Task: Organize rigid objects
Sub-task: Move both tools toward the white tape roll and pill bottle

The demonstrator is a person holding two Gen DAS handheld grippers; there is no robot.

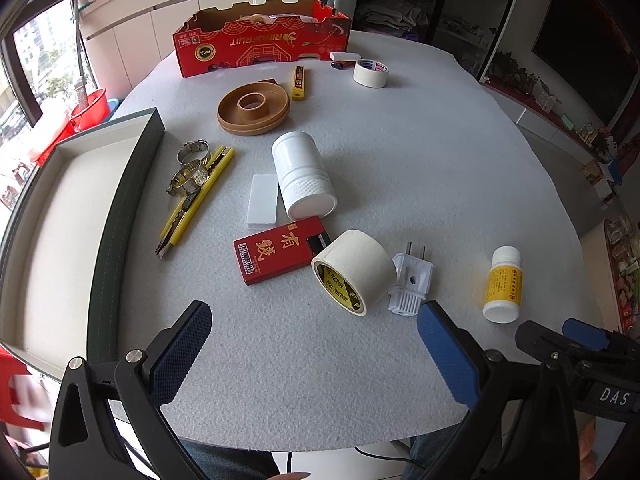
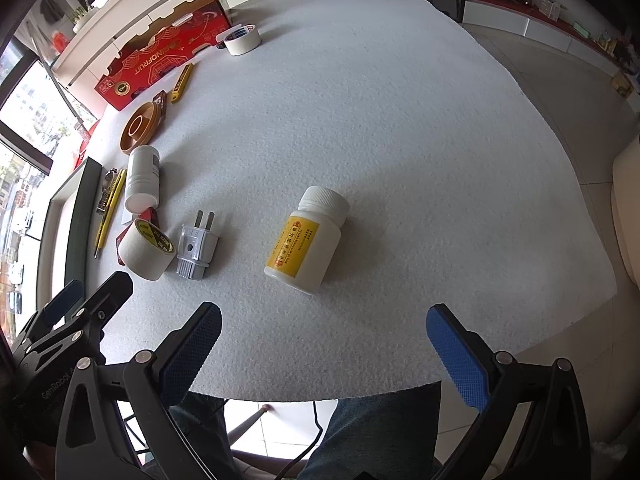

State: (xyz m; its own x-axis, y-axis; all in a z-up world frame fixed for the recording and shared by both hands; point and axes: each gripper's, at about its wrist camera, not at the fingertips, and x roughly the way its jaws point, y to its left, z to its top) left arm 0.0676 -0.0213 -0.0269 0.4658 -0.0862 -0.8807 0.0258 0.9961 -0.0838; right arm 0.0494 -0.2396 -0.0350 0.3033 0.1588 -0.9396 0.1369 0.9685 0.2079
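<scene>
At the bottom of each wrist view, a claw hangs spread wide and empty over the near edge of the white surface [image 1: 400, 152]: the left claw [image 1: 316, 316] below the masking tape roll [image 1: 354, 272] and white plug [image 1: 412, 286], the right claw [image 2: 326, 322] below the yellow-labelled pill bottle [image 2: 306, 240], which lies on its side at frame centre.

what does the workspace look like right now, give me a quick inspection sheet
surface: round table under a white felt cover
job's things: tape roll, plug, yellow-label bottle, white jar, red box, utility knife, hose clamps; tray at left
clutter: red carton, brown ring dish, second tape roll
grippers: left gripper and right gripper open, holding nothing
cables: dark cable below table edge
surroundings: window, shelves
</scene>
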